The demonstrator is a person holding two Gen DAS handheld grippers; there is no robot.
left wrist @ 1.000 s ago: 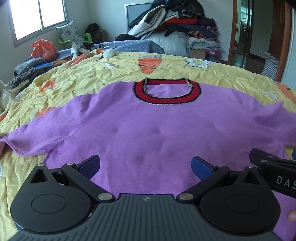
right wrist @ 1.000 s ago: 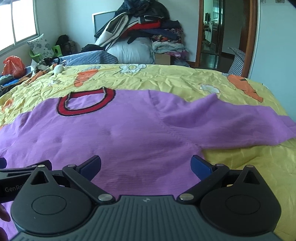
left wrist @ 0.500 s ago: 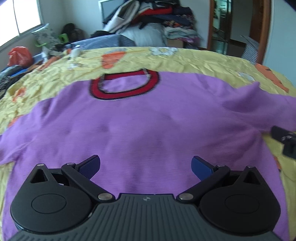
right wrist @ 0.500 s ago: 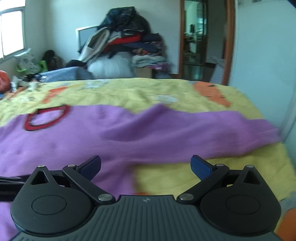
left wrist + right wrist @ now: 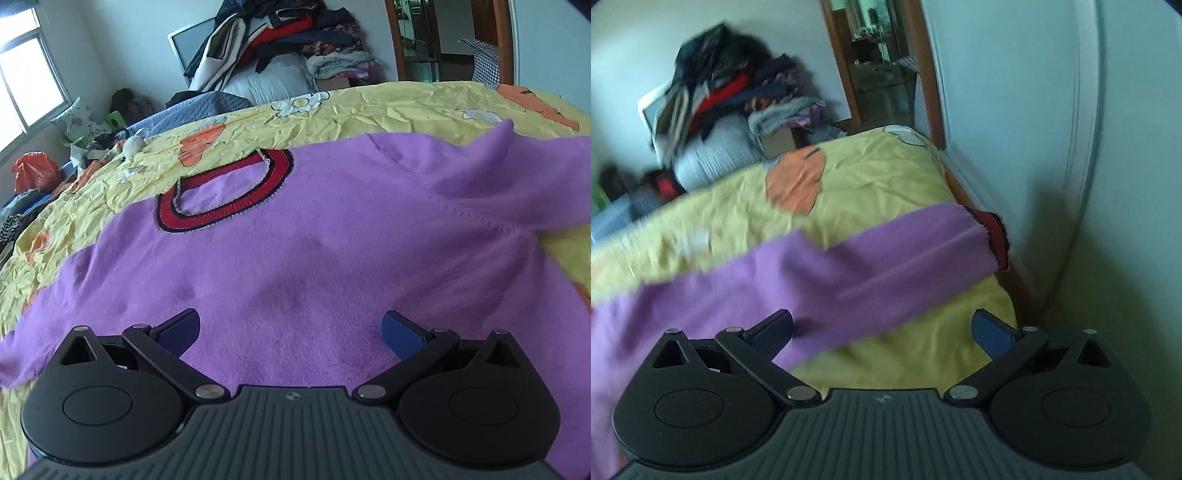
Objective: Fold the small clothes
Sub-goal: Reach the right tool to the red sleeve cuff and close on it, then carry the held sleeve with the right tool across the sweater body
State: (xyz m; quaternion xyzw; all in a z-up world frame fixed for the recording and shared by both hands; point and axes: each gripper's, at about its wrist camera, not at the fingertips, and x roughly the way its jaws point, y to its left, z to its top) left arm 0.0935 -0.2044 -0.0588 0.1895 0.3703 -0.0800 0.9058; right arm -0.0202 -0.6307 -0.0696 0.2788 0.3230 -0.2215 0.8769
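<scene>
I see my left gripper (image 5: 291, 328) spread wide above the purple sweater (image 5: 314, 236) lying flat on the yellow bedsheet (image 5: 369, 110). My right gripper (image 5: 882, 328), equally wide, frames its sleeve (image 5: 868, 266); motion blur smears that view, and the red cuff (image 5: 995, 236) hangs half-hidden over the edge.

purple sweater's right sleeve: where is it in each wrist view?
Left wrist view: the right sleeve runs off the right edge, upper right, a fold peaking near its shoulder seam.
Right wrist view: the same sleeve crosses the middle diagonally, its red cuff at the bed's right edge.
Shared landmark: the clothes pile against the far wall.
</scene>
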